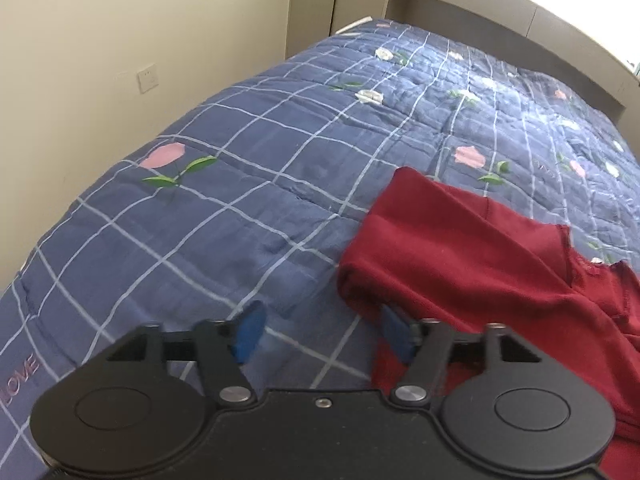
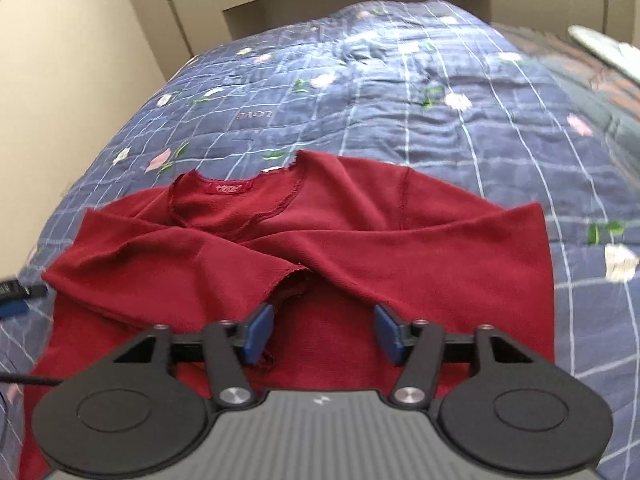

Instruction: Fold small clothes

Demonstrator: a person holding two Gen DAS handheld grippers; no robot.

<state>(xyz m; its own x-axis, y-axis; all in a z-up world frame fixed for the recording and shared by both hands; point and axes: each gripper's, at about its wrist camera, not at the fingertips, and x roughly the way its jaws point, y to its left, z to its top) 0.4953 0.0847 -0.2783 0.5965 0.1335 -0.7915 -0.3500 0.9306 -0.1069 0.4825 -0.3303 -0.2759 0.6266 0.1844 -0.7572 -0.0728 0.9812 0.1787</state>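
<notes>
A small dark red top [image 2: 320, 224] lies on the blue checked quilt [image 2: 400, 112], both sleeves folded across its front, neck label facing up. In the left wrist view its folded left edge [image 1: 460, 256] lies at the right. My left gripper [image 1: 324, 332] is open and empty, low over the quilt at the top's left edge, its right finger [image 1: 396, 332] against the red cloth. My right gripper [image 2: 324, 332] is open and empty over the lower middle of the top, just below where the sleeve cuffs meet.
The bed runs away to a headboard [image 1: 520, 40] under a bright window. A cream wall with a socket [image 1: 147, 77] is to the left. A black-and-blue tool tip [image 2: 20, 294] shows at the left edge of the right wrist view.
</notes>
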